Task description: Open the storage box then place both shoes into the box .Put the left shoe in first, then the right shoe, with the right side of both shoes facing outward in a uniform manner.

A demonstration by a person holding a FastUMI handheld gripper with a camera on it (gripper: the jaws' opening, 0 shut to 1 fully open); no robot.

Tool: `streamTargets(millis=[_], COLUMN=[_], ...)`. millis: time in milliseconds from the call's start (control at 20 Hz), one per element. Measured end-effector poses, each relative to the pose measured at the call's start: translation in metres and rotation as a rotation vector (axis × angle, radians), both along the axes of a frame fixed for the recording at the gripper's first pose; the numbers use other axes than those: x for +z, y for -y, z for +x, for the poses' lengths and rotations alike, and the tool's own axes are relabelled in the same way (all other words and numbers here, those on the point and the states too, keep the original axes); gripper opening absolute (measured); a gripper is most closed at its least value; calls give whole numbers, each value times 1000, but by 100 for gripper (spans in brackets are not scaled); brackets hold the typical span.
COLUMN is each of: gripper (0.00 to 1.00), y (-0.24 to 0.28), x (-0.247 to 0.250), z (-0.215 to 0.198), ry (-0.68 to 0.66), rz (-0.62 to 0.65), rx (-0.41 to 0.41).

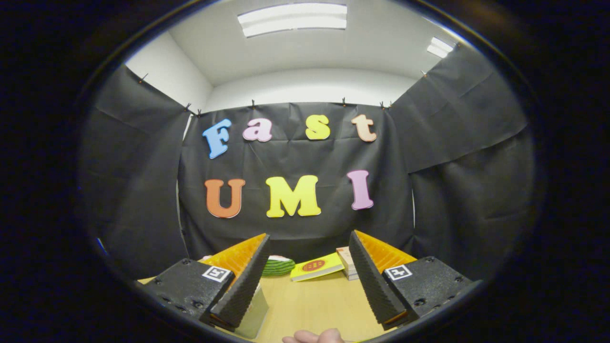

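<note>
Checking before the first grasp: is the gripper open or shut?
Open. The gripper holds its two fingers wide apart with bare wooden table between them, and nothing is clamped.

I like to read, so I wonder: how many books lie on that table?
2 that I can tell: a yellow book beyond the open gripper, and a paler stack touching its right end, partly hidden by the right finger. More may be hidden.

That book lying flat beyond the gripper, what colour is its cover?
Yellow, with a red oval on it; the gripper view shows it.
</note>
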State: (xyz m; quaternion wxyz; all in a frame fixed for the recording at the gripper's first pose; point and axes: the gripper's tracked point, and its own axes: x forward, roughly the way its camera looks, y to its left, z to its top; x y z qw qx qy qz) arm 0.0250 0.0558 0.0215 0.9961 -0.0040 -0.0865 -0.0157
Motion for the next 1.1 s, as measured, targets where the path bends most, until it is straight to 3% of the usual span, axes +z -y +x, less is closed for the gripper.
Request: streamTargets(millis=[600,1100], gripper=[100,100], y=[-17,-15], x=[-12,-19], z=[-10,-4], ry=[-69,-103], rz=[-15,-6], rx=[76,82])
